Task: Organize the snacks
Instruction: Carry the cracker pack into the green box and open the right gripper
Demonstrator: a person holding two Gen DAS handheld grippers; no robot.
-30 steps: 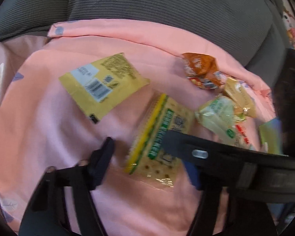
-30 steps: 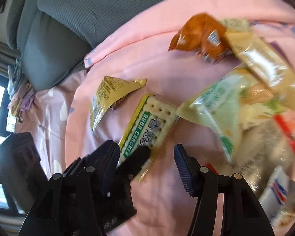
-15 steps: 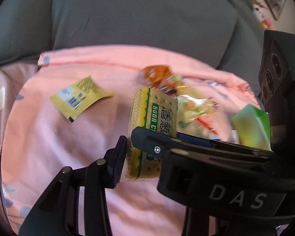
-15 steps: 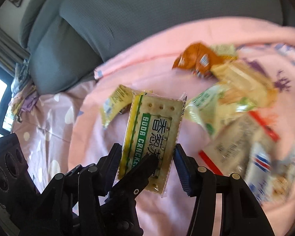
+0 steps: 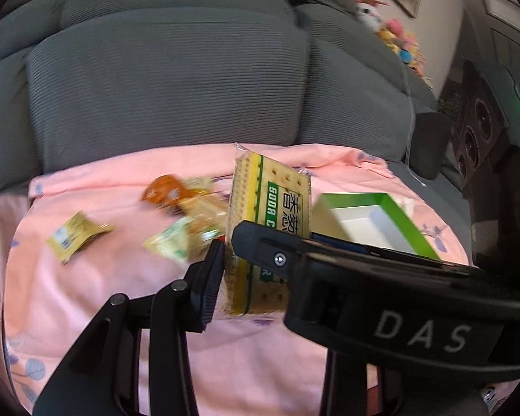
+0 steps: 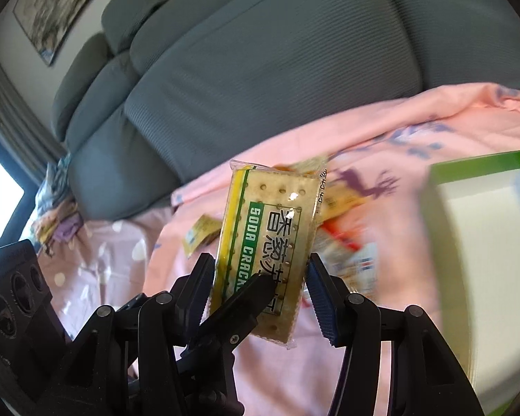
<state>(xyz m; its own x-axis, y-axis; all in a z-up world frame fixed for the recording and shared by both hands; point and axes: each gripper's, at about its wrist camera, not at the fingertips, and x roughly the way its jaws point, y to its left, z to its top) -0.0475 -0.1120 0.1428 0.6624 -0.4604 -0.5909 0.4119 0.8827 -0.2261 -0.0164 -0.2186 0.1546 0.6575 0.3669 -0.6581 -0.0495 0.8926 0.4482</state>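
A soda cracker packet with a yellow and green stripe is held upright above the pink sheet. My left gripper is shut on its lower part. In the right wrist view the same packet stands between the fingers of my right gripper, which also grip its sides. A green box with a white inside lies open to the right of the packet; it also shows in the right wrist view. Loose snack packets lie on the sheet to the left.
A yellow sachet lies apart at the left. An orange packet lies near the sofa's grey back cushions, which rise behind the sheet. Soft toys sit at the far right of the sofa.
The soda cracker packet lay flat on the sheet one second ago; both grippers closed on it and lifted it upright. The green box has come into view on the right.
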